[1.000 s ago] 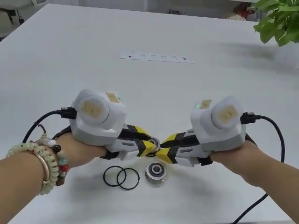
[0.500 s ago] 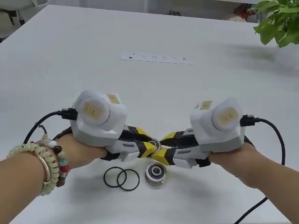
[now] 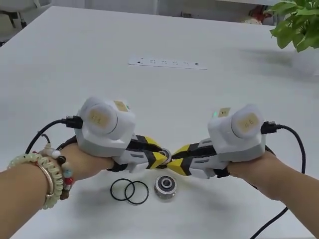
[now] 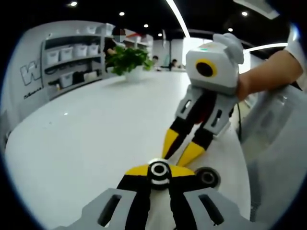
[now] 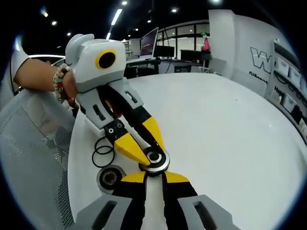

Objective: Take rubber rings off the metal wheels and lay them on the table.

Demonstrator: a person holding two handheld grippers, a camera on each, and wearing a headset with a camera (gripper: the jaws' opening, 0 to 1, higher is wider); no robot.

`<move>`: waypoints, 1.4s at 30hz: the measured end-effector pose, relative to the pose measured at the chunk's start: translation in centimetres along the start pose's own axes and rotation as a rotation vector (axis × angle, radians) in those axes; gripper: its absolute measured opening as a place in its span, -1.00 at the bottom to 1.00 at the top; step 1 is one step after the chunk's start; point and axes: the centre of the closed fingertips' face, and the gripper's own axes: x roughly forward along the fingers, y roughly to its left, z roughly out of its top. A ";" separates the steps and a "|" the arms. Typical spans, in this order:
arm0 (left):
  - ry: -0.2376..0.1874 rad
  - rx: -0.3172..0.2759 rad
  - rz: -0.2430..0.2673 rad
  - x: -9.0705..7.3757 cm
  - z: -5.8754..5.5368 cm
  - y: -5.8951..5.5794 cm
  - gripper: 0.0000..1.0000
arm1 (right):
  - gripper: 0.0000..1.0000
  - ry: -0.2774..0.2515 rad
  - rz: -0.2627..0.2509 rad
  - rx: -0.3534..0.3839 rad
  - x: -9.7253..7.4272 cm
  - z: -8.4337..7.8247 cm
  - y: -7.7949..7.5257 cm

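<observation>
My left gripper (image 3: 160,156) (image 4: 158,173) is shut on a small metal wheel (image 4: 159,170) (image 5: 154,159), held just above the table. A black rubber ring sits round that wheel's rim. My right gripper (image 3: 174,160) (image 5: 154,176) meets it tip to tip from the other side, its yellow fingers (image 4: 192,152) nearly together and pinching at the wheel's edge. Below them a second metal wheel (image 3: 165,184) (image 5: 110,178) lies flat on the white table (image 3: 209,89). Two loose black rubber rings (image 3: 129,190) (image 5: 102,148) lie overlapping just left of it.
A white power strip (image 3: 167,62) lies further back at the table's middle. A green plant (image 3: 296,22) stands at the far right corner. Black cables (image 3: 294,144) trail from both grippers towards the near edge. Shelves with bins (image 4: 72,67) stand beyond the table.
My right gripper has shifted slightly to the right and down, while the left gripper holds still. The wheel and rings on the table have not moved.
</observation>
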 end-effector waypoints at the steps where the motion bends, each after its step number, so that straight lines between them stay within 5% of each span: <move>1: 0.000 0.000 0.000 0.0 0.0 0.0 -0.71 | -0.82 0.002 0.001 0.000 0.0 0.0 0.0; 10: -0.001 -0.005 0.000 0.0 0.0 0.0 -0.71 | -1.00 0.010 -0.007 -0.034 0.0 -0.3 -0.3; 17: -0.001 -0.006 0.006 -0.1 0.0 0.0 -0.71 | -1.00 0.014 -0.012 0.018 0.0 -0.2 -0.4; 22: -0.003 -0.004 0.007 -0.1 0.0 0.0 -0.71 | -1.00 0.029 -0.009 0.211 -0.2 -0.4 -0.5; 25: -0.005 -0.002 0.005 -0.1 0.0 0.0 -0.71 | -1.00 0.011 -0.008 0.261 -0.2 -0.4 -0.7; 28: -0.007 -0.001 0.004 -0.1 0.0 -0.1 -0.71 | -1.00 -0.013 0.006 0.424 -0.5 -0.2 -0.8; 31: -0.007 0.001 0.003 -0.1 -0.1 -0.1 -0.71 | -1.00 -0.069 0.015 0.468 -0.7 0.5 -1.1; 42: -0.006 0.013 0.004 -0.1 -0.1 -0.1 -0.71 | -1.00 -0.103 0.041 0.597 -0.7 0.2 -1.1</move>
